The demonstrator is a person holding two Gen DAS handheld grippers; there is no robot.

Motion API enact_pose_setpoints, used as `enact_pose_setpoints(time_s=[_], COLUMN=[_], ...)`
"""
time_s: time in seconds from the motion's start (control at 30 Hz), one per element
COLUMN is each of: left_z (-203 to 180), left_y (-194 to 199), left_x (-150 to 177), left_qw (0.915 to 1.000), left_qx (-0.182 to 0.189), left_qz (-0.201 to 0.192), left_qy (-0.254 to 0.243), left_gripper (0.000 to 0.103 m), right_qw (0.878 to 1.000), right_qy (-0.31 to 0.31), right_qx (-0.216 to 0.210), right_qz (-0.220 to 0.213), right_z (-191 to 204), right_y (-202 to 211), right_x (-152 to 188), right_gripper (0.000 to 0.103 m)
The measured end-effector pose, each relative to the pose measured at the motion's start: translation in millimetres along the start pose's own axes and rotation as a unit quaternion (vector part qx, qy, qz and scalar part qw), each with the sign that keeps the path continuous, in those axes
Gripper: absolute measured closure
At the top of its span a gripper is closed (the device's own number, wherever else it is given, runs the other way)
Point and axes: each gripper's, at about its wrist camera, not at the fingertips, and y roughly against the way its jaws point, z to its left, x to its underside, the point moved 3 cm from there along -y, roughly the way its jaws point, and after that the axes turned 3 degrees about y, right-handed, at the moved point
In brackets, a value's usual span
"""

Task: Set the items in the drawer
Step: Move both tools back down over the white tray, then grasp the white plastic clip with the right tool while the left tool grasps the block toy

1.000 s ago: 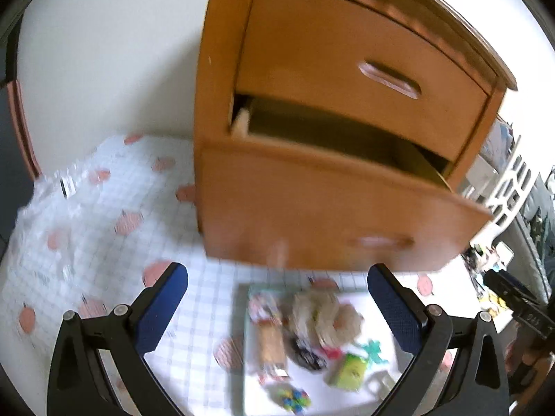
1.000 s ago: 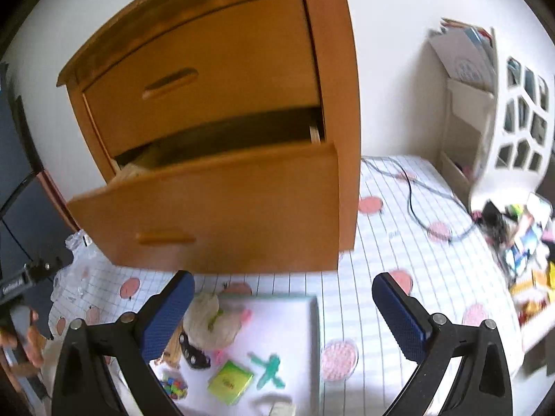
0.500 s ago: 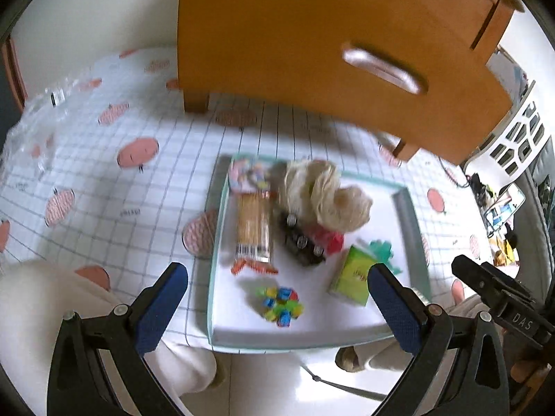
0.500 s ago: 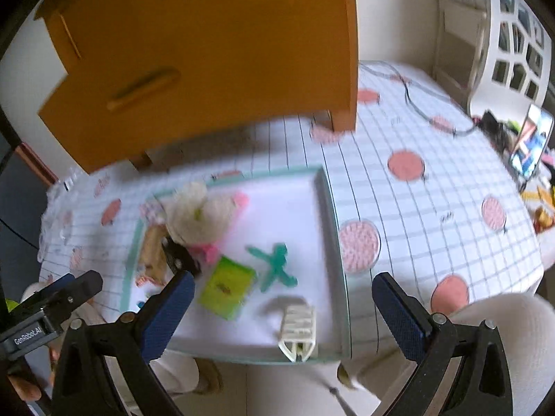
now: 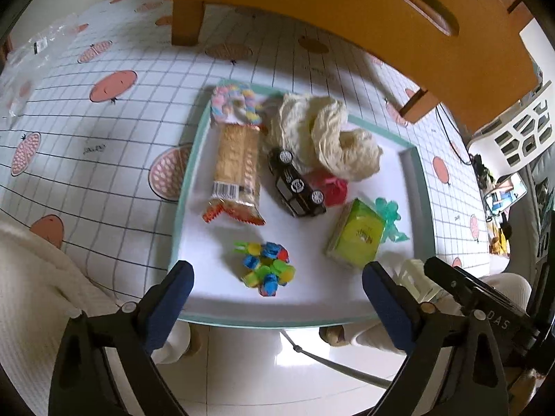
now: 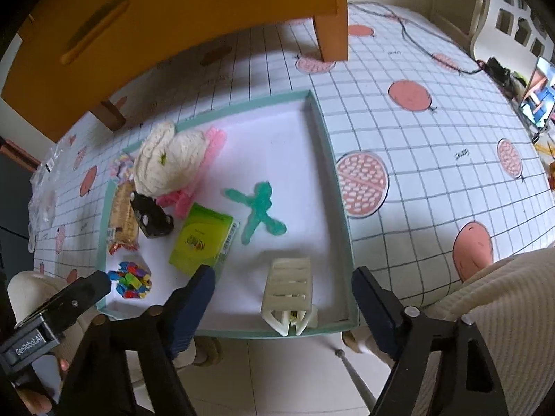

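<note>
A teal-rimmed white tray [image 5: 187,159] [image 6: 333,173] lies on the table below the wooden drawer front [image 5: 347,10] [image 6: 156,17]. It holds a biscuit pack [image 5: 237,170], a cream yarn bundle [image 5: 322,135] [image 6: 166,159], a black toy car [image 5: 296,187] [image 6: 151,216], a green box [image 5: 357,239] [image 6: 201,239], a teal figure [image 6: 258,208], a colourful bead cluster [image 5: 267,270] [image 6: 131,280] and a cream clip [image 6: 289,294]. My left gripper [image 5: 277,298] hovers open over the bead cluster. My right gripper [image 6: 282,294] is open around the cream clip.
The table wears a checked cloth with pink fruit prints [image 6: 409,97]. A white organiser [image 5: 520,131] and a cable [image 6: 416,38] sit at the right; a clear plastic bag [image 5: 31,55] lies at the left. The person's cream sleeves [image 6: 496,298] and tiled floor [image 5: 277,364] show below.
Both grippers have tilted down and dropped from facing the open drawer to hovering low over the tray's near edge. Both stay open and empty.
</note>
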Motion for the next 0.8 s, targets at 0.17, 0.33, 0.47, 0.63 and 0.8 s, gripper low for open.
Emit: enact_pose_setpoints(time_s=[0.17, 0.33, 0.47, 0.63, 0.8], left_z=[3.4, 9.2, 8.7, 9.7, 13.1], left_y=[-8.2, -15.2, -22.2, -24.6, -27.8], left_x=[3.5, 3.8, 3.9, 1.5, 1.3], left_qw=[0.9999, 0.9994, 0.999, 0.999, 0.9989], left_qx=[0.001, 0.004, 0.007, 0.007, 0.003], left_qz=[0.014, 0.023, 0.037, 0.036, 0.035], left_qy=[0.009, 0.026, 0.025, 0.028, 0.03], left_gripper=[0.006, 0.007, 0.021, 0.022, 0.03], right_qw=[1.0, 0.998, 0.997, 0.996, 0.995], right_qy=[-0.019, -0.037, -0.053, -0.066, -0.08], right_qx=[0.003, 0.003, 0.002, -0.001, -0.006], right_qz=[0.024, 0.041, 0.05, 0.054, 0.056], right_z=[-2.2, -5.2, -7.3, -7.7, -10.1], right_y=[-9.2, -16.5, -22.2, -25.1, -26.1], right_x=[3.5, 5.4, 6.7, 7.9, 8.4], right_gripper=[0.035, 0.045, 0.051, 0.057, 0.07])
